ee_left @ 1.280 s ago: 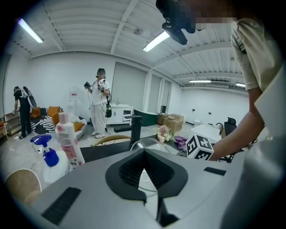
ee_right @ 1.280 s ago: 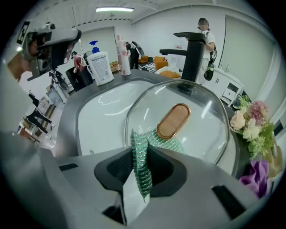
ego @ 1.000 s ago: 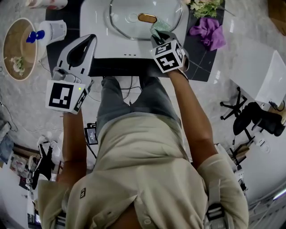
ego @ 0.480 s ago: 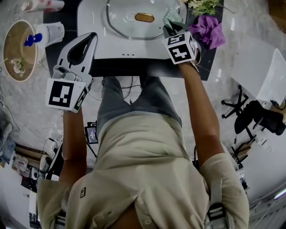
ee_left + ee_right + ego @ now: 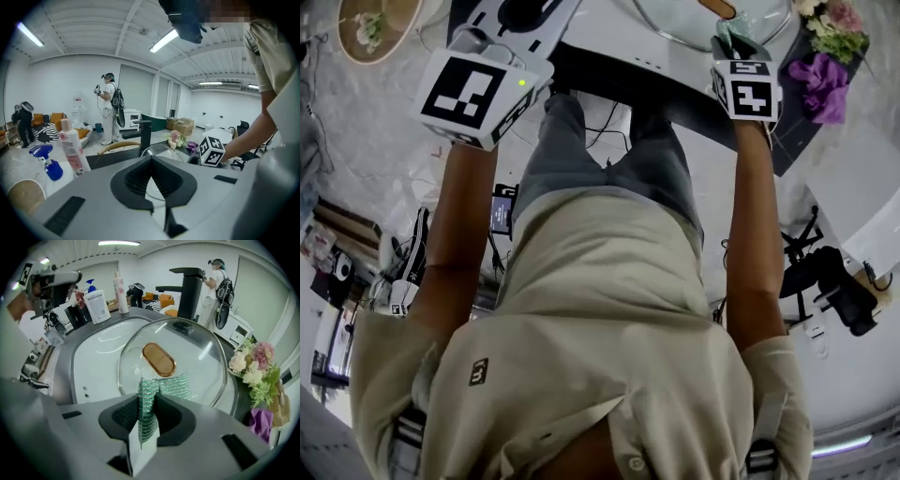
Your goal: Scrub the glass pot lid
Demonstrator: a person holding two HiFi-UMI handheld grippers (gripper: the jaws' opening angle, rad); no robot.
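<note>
Sponge (image 5: 174, 386) pinched in right claw (image 5: 147, 398) over glass lid (image 5: 199, 350); left claw (image 5: 150, 161) closed, empty.

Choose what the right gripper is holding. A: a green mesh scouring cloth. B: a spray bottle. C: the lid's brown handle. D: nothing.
A: in the right gripper view, the right gripper has its jaws closed on the green mesh scouring cloth, above the glass pot lid.

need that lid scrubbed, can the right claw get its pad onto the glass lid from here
Probably yes. The right claw is shut on the green scrub pad, whose free end sits at or just over the glass lid, beside its brown handle. Nothing stands between them.
</note>
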